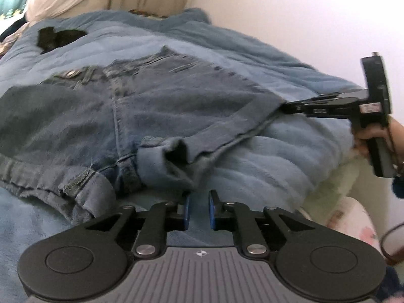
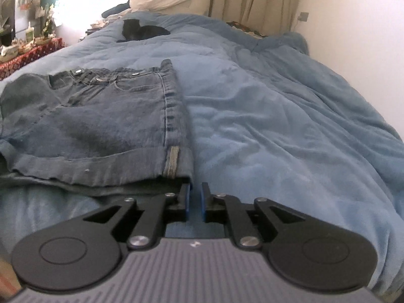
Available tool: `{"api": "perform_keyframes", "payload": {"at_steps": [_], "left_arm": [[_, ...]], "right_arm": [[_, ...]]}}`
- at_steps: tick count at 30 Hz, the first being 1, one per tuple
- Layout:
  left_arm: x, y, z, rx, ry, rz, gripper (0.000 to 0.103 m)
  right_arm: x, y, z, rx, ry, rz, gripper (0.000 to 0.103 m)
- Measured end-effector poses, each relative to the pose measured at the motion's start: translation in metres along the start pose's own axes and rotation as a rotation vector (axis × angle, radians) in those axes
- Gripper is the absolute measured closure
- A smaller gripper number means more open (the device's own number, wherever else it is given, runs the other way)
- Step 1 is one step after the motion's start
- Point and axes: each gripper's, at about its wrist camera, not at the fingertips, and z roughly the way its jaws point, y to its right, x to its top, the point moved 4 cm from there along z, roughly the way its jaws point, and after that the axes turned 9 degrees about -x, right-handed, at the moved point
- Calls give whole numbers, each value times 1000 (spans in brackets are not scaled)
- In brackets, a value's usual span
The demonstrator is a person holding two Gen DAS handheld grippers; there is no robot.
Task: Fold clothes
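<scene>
We see dark denim shorts (image 2: pixel 101 126) lying flat on the blue blanket (image 2: pixel 277 126), cuffs rolled, waist buttons toward the black cat (image 2: pixel 141 31). Our left gripper (image 1: pixel 199 209) and right gripper (image 2: pixel 195 202) sit just beside the cuff hem, both slightly parted, holding nothing (fabric faded, wrinkled).

Denim shorts (image 2: pixel 101 116) cut off at left edge; small black shape (image 2: pixel 141 31) on blanket (image 2: pixel 277 126) too blurred to identify

matt denim shorts (image 2: pixel 101 116), plush fleece blanket (image 2: pixel 277 116)
</scene>
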Motion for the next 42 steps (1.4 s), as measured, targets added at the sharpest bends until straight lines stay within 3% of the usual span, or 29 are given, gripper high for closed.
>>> {"api": "perform_keyframes", "payload": {"at_steps": [5,9,17,25,30,33,42], "left_arm": [[-5,4,-29,18,27,56,91],[-9,-7,-57,70,50,77,91],[-14,-75,-112,216,103,-9,91],[-14,-155,-143,361,97,-74,91],[-7,-193,-145,393,81,-106,91],[-3,-206,-143,393,74,-120,91],[12,-230,-124,408,13,-13,88]], "right_arm": [[-7,-6,-30,20,4,14,94],[-7,-44,-58,100,35,5,92],[18,-159,-87,313,108,-50,91],[33,-260,-91,439,103,-202,76],[23,-285,-69,429,28,-214,73],[12,-286,-60,368,29,-269,74],[-4,-276,-51,361,-8,-246,77]]}}
